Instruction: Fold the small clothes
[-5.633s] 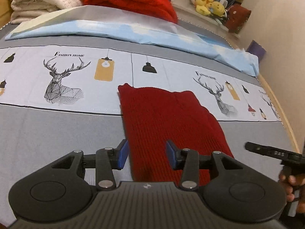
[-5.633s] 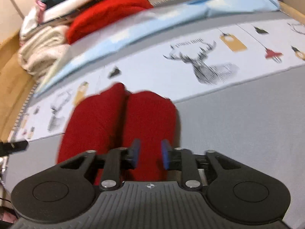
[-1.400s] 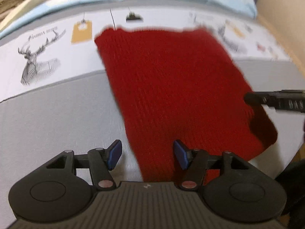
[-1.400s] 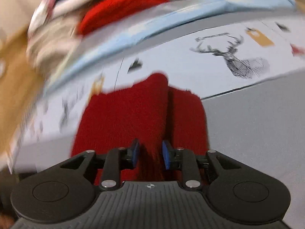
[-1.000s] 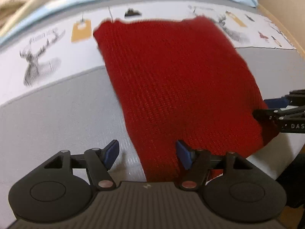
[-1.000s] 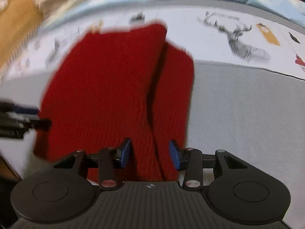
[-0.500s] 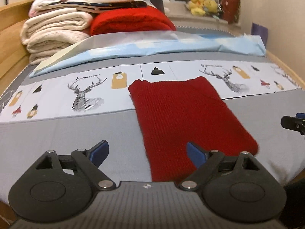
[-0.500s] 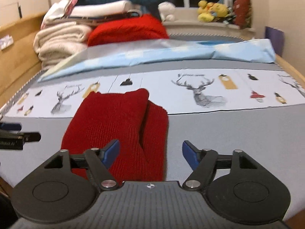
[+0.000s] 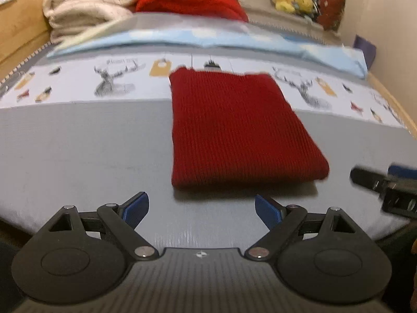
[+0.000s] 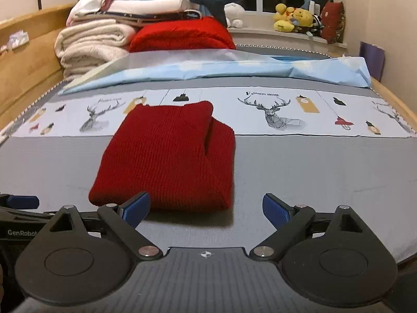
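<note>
A dark red knitted garment (image 9: 234, 127) lies folded in a flat rectangle on the grey bed sheet (image 9: 78, 151). It also shows in the right wrist view (image 10: 166, 156), with a folded layer visible along its right side. My left gripper (image 9: 202, 207) is open and empty, just short of the garment's near edge. My right gripper (image 10: 206, 207) is open and empty, also just short of the near edge. The right gripper's tip shows at the right of the left wrist view (image 9: 383, 182). The left gripper's tip shows at the left of the right wrist view (image 10: 18, 203).
A light blue folded sheet (image 10: 208, 70) lies across the bed behind the garment. Stacked cream blankets (image 10: 91, 44) and a red blanket (image 10: 182, 36) sit at the back. Plush toys (image 10: 294, 18) stand on the windowsill. A wooden bed frame (image 10: 23, 60) runs along the left.
Both grippers let go of the red garment, opened wide and drew back toward the near edge of the bed. The garment now lies folded and still.
</note>
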{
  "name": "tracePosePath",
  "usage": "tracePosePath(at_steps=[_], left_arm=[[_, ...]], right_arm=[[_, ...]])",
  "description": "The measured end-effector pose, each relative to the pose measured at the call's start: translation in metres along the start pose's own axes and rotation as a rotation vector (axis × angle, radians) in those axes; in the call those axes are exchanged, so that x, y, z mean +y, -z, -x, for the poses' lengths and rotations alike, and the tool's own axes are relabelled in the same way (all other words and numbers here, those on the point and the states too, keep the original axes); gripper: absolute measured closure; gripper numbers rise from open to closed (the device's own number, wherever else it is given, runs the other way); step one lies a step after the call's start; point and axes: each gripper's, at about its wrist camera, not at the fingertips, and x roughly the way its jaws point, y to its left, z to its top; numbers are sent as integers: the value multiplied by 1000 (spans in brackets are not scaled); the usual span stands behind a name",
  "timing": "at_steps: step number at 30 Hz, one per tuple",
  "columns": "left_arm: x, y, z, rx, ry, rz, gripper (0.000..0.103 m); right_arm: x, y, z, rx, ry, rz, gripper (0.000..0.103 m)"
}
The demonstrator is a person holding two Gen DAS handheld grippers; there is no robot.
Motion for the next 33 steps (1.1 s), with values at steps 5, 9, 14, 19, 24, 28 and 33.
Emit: tracePosePath(at_steps=[5, 9, 14, 19, 24, 28, 33], left_arm=[[7, -6, -11, 1, 3, 38, 11], [6, -7, -11, -13, 2, 32, 11], [3, -7, -11, -21, 16, 15, 11], [-1, -6, -12, -27, 23, 2, 11], [-3, -5, -12, -29, 26, -8, 11], [-5, -4, -12, -34, 27, -15, 11], [-5, -3, -12, -34, 26, -16, 11]], right_arm=[[3, -2, -19, 28, 9, -33, 10], [10, -1, -24, 23, -6, -21, 10], [20, -2, -28, 16, -25, 15, 10], [25, -3, -28, 11, -34, 31, 10], [27, -3, -27, 9, -39, 40, 10], [26, -3, -27, 8, -42, 50, 10], [27, -3, -27, 7, -42, 49, 10]])
